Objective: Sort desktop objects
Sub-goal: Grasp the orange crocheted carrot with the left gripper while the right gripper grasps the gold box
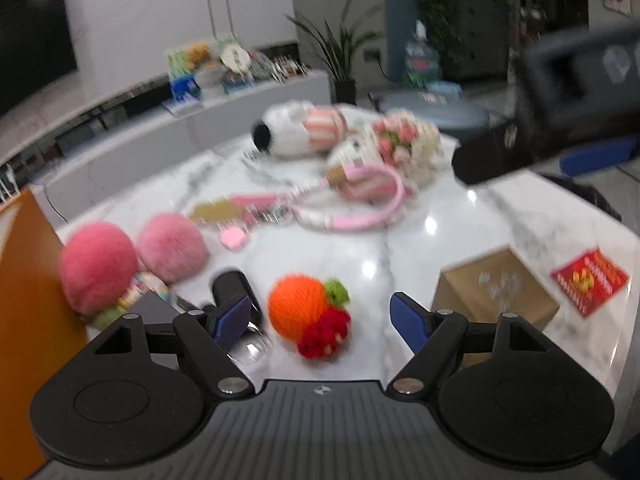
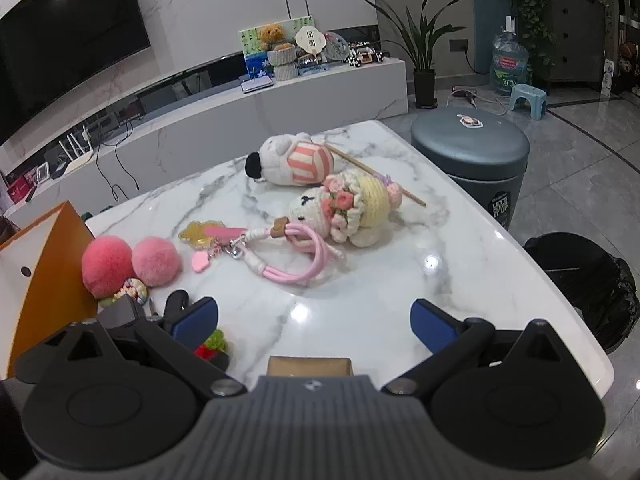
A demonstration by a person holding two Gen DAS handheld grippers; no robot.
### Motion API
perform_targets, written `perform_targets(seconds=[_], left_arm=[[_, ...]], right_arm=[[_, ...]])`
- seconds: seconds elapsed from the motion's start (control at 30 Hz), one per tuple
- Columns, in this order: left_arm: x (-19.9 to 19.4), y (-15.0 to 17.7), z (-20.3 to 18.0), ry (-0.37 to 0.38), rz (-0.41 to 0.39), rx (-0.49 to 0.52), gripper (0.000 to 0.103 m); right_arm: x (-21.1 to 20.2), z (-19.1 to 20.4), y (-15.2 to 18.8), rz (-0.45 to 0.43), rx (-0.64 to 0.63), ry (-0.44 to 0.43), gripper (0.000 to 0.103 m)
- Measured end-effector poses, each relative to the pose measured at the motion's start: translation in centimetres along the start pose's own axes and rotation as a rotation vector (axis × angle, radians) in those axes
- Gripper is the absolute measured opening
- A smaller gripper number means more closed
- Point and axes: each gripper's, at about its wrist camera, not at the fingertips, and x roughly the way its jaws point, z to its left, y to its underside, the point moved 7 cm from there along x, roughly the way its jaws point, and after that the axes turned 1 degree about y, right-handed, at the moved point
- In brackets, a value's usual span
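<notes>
Both grippers sit low over the marble table (image 2: pixel 360 312), pointing across it toward the TV wall. The left gripper (image 1: pixel 324 316) has its jaws spread wide with nothing between the blue pads except the crochet fruit (image 1: pixel 306 316), which lies on the table right in the gap, closer to the left pad and not touched as far as I can tell. The right gripper (image 2: pixel 314 322) is wide open too, holding nothing, just bare marble ahead of it and the top edge of a brown box (image 2: pixel 309 366) tucked right under its nose.

The fruit is chunky yarn: an orange ball with a green leaf and a red berry cluster stuck on. Left of it are two fuzzy pink pompoms (image 2: pixel 130 264) up against an orange bag (image 2: pixel 56 264), and a smooth black cylinder (image 1: pixel 236 292) just behind the left pad. Further out there's a pink cord keychain (image 2: pixel 280 250), a crochet bunny (image 2: pixel 348 212) with a flowery hat, and a white plush dog (image 2: pixel 292 160). The left view is motion-blurred, so fine detail is mushy. A red card (image 1: pixel 590 280) lies flat near the table's right edge.
</notes>
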Motion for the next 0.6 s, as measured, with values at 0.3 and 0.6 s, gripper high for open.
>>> perform_targets(seconds=[0.3,0.6], left_arm=[[1.8,1.1,0.4,0.012,0.065,-0.047,0.069],[1.6,1.1,1.7,-0.023,0.076,-0.085,0.049]], right_arm=[[0.1,-0.5,0.3,0.011,-0.026,0.001,0.102],[1.0,-1.2,1.7,0.074,-0.072,0.038,0.102]])
